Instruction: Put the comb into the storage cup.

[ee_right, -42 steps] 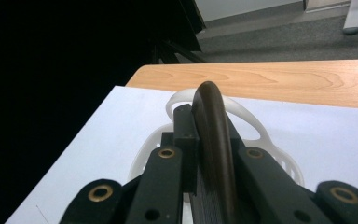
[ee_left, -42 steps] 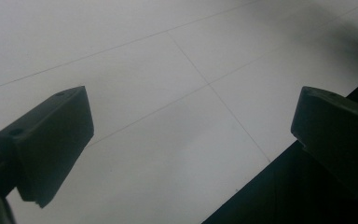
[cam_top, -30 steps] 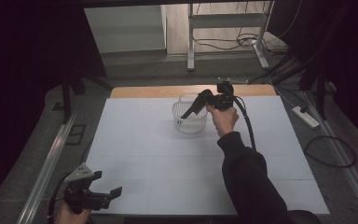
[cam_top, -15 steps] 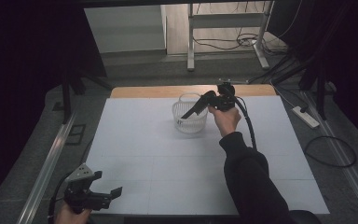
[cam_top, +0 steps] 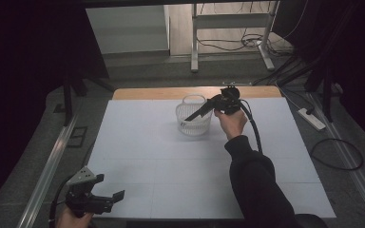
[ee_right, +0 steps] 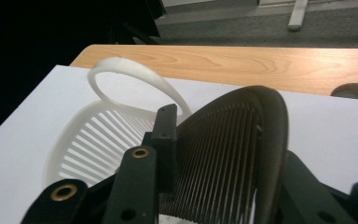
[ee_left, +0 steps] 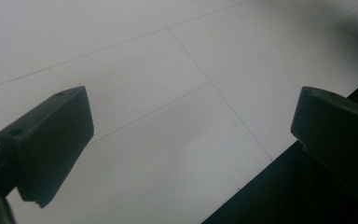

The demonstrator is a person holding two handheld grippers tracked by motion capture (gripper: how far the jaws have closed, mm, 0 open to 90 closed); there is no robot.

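White tabletop [cam_top: 171, 166] lies under the left claw [cam_top: 110, 186], which hovers at the near left corner with its jaws spread wide and nothing between them. In the left gripper view its fingers [ee_left: 51, 140] frame bare board and the dark drop past the table's edge. That claw is well apart from the work, so the only risk there is a drift outward, which would carry it off the table. Far ahead and to the right of it stands a white plastic basket [cam_top: 192, 126], directly under the tip of the right claw [cam_top: 192, 116]. The right claw is tilted down over the basket's rim. Between its jaws sits a dark ribbed piece that looks like a comb [ee_right: 233, 149]. The jaws have just been opening around the comb, and I cannot tell whether the pads press on it at this moment. The comb stands on edge and leans toward the right-hand jaw, above the slatted wall [ee_right: 88, 140] and beside the upright loop handle [ee_right: 135, 74]. If it slips free while leaning like this, it could catch on the rim or the handle and tip out onto the table. A light basket could also skid or topple if the claw's lower jaw knocks its wall on the way out.
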